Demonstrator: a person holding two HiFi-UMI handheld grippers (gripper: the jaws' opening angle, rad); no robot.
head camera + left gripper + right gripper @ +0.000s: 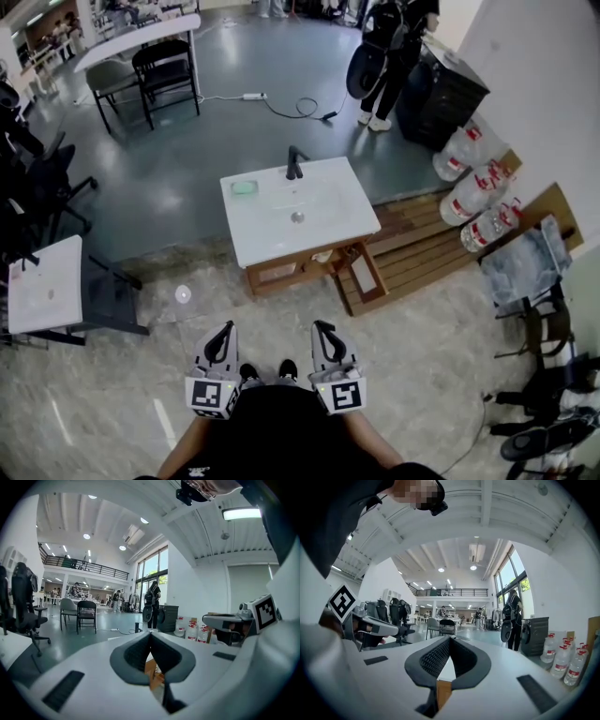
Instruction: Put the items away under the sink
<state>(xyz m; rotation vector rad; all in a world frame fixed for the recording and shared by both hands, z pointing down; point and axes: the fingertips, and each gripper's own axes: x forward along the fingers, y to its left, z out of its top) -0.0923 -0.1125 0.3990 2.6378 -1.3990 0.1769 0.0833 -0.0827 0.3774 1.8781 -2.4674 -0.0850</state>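
White rectangular sink top on wooden cabinet [267, 234] sat well ahead of both grippers. Left gripper [227, 327] and right gripper [322, 326] had their jaws fully closed, holding nothing.

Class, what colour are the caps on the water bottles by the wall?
Red caps, clearest in the right gripper view.

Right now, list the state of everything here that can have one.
left gripper: shut, nothing between its jaws
right gripper: shut, nothing between its jaws
cabinet door: swung open under the sink
sink: basin empty
water jugs: upright, capped
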